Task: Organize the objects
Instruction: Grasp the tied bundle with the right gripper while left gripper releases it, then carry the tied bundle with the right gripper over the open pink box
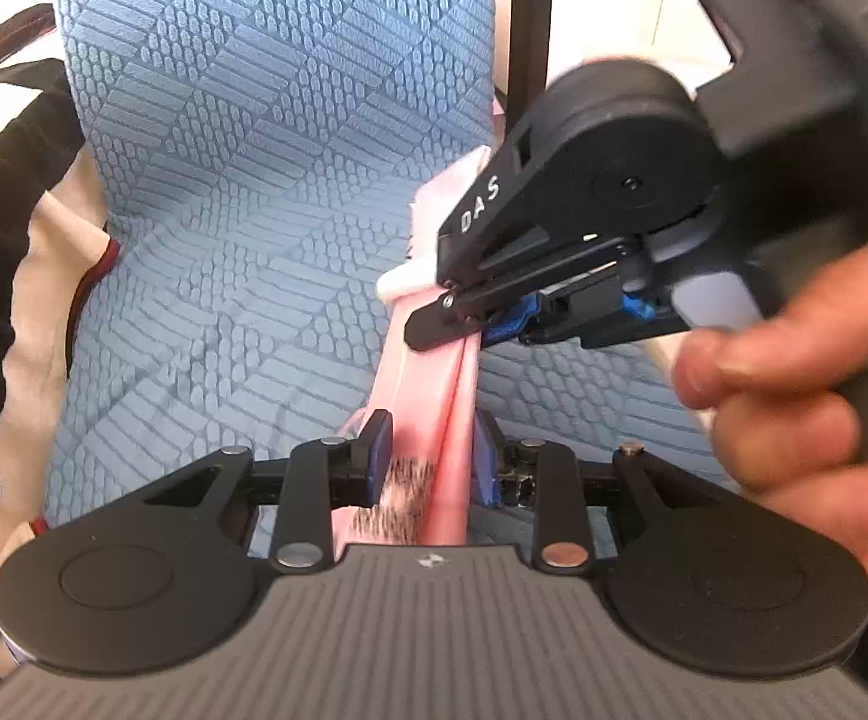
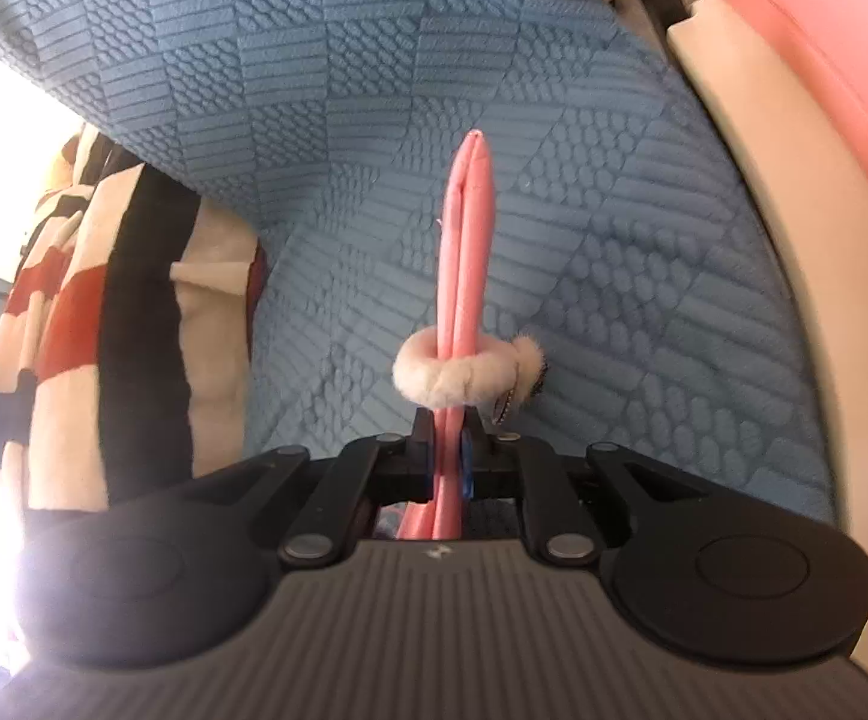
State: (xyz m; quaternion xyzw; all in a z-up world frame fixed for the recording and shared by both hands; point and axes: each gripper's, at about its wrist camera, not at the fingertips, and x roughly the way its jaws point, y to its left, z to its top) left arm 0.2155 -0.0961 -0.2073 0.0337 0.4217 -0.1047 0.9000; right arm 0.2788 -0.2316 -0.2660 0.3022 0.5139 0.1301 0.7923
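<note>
A pink folded fabric piece (image 1: 428, 372) with black lash-like marks is stretched between both grippers over a blue quilted cover (image 1: 266, 150). My right gripper (image 2: 447, 438) is shut on it; the piece (image 2: 470, 228) rises edge-on from its fingers. A white fluffy ring (image 2: 434, 384) with a small charm circles the fabric just past those fingers. In the left wrist view the right gripper (image 1: 443, 300) comes in from the right and pinches the fabric beside the ring (image 1: 401, 285). My left gripper (image 1: 431, 456) is open, with the fabric's other end lying loosely between its blue pads.
A black, red and cream cloth (image 2: 104, 330) lies against the cover on the left (image 1: 20, 276). A cream ledge (image 2: 794, 276) and a pink box (image 2: 824, 30) border the right side. A dark upright post (image 1: 530, 18) stands behind. A hand (image 1: 794, 420) grips the right tool.
</note>
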